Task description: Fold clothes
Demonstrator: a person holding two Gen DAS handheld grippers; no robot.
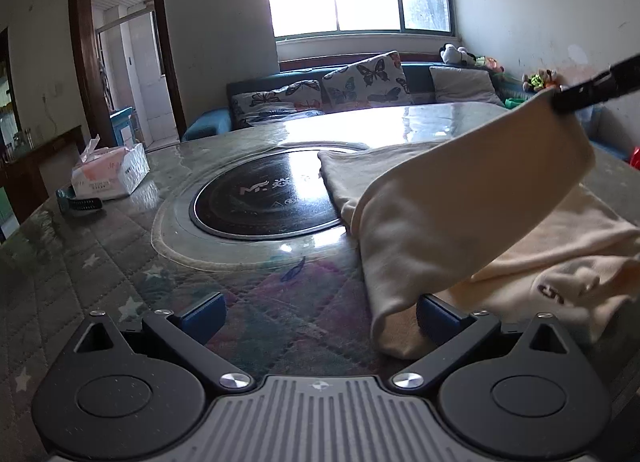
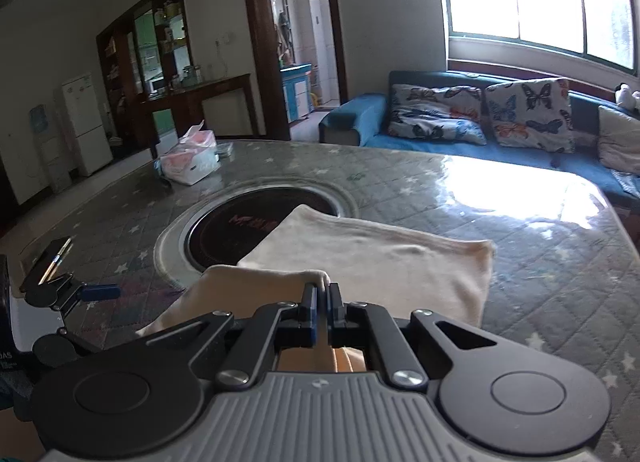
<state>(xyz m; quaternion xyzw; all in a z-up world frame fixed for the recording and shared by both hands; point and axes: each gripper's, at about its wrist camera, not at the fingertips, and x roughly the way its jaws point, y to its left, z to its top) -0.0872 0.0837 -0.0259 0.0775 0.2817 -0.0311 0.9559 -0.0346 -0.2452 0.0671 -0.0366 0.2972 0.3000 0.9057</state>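
**me:** Right wrist view says it best: my right claw is pressed together on a flap of the cream garment, pinching the edge and holding it up off the tabletop. The rest of the cloth lies flat, one corner overlapping the round black cooktop set into the middle. My left claw is spread wide and holding nothing, low at the near edge of the garment, with one finger just beside the fabric.

**other guy:** so which step is that, mid-fold?

**me:** I'd say yes, the flap's being carried across the body of the garment. In the left view the lifted part hangs in a long band from the right claw down to the tabletop.

**other guy:** next?

**me:** Probably lay it down squarely, let go, and maybe use the left to pin or smooth the near edge. The tissue box is well apart, no worry.
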